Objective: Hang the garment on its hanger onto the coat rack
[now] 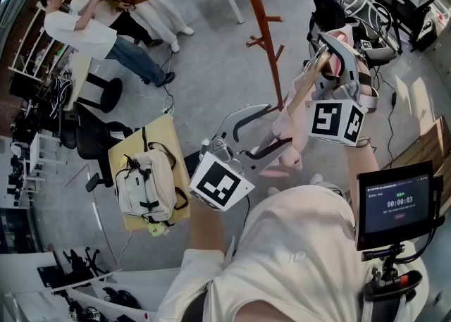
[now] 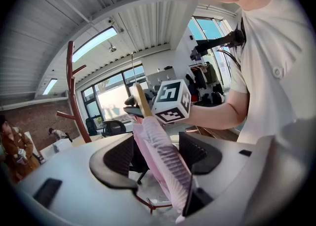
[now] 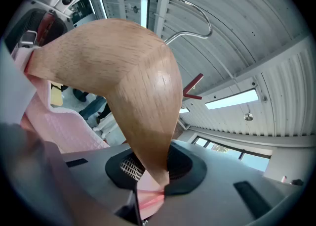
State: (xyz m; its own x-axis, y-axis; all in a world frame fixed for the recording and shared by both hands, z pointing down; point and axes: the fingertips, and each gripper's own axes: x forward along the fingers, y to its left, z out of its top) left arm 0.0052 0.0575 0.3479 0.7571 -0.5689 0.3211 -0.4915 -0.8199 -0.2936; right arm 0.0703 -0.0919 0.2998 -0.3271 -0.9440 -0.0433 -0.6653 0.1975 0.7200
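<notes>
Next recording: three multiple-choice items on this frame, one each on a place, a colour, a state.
1. Where does the white backpack lie?
A) on the yellow surface
B) on the coat rack
C) on a chair
2. What colour is the garment?
A) blue
B) pink
C) green
3. The right gripper is:
A) open, empty
B) shut on the wooden hanger
C) shut on the coat rack
Answers:
1 A: it rests there, at the person's left.
2 B: the fabric is pink in every view.
3 B: its jaws clamp the wood.
</notes>
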